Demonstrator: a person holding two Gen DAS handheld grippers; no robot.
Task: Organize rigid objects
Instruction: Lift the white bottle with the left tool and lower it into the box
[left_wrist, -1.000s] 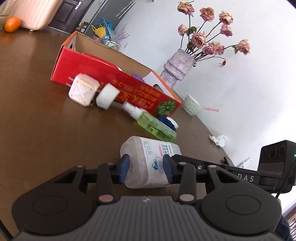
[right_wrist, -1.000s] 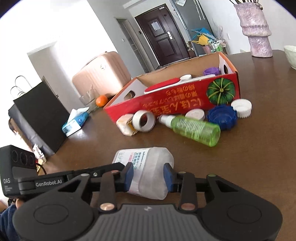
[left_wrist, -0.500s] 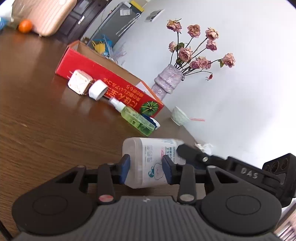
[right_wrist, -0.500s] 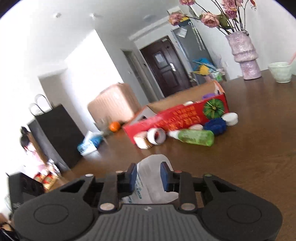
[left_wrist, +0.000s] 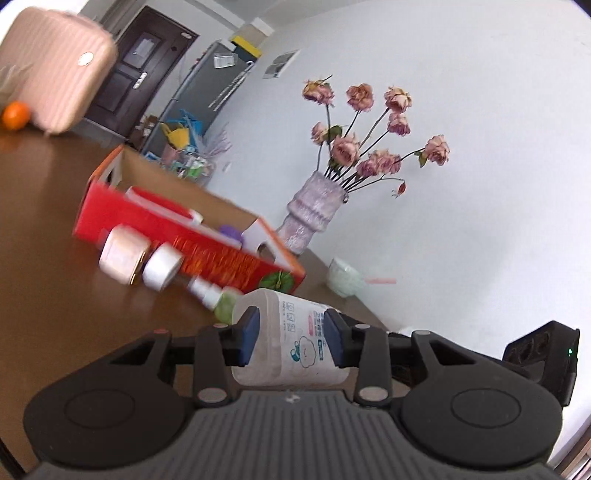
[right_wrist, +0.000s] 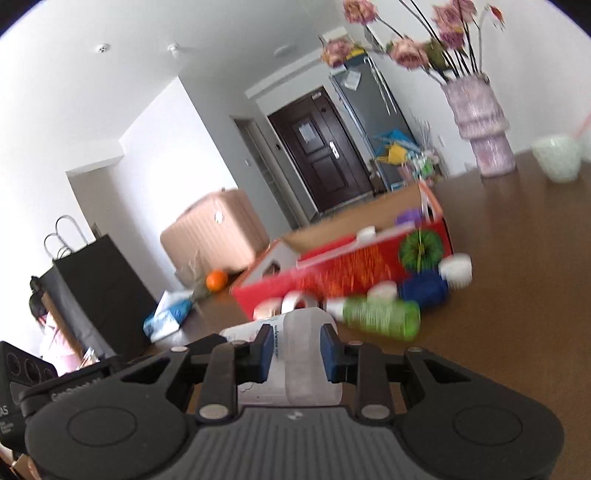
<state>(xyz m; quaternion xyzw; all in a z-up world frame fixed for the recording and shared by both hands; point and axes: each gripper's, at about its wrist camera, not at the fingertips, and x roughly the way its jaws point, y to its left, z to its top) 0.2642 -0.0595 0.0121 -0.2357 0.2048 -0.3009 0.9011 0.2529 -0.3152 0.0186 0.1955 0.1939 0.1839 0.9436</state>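
A translucent white bottle (left_wrist: 280, 306) with a printed label hangs above the brown table (left_wrist: 55, 302), carried by both grippers. My left gripper (left_wrist: 291, 338) is shut on one end of it, blue pads pressing its sides. At the other end of the bottle (right_wrist: 303, 325), my right gripper (right_wrist: 296, 352) is shut too. Ahead lies the open red cardboard box (left_wrist: 207, 254), also in the right wrist view (right_wrist: 343, 273), with a few items inside. A green spray bottle (right_wrist: 380, 317) lies in front of the box.
A tape roll (left_wrist: 162, 267) and a white block (left_wrist: 123, 253) lie against the box front. A blue lid (right_wrist: 424, 291) and a white lid (right_wrist: 458, 269) sit by its corner. A vase of dried roses (left_wrist: 314, 214) and a pale bowl (left_wrist: 345, 282) stand behind. An orange (right_wrist: 217, 280) lies at the far edge.
Both grippers have risen with the bottle, which has left the table. Both views have tipped up toward the room and wall, and the right jaws pinched the bottle tighter.
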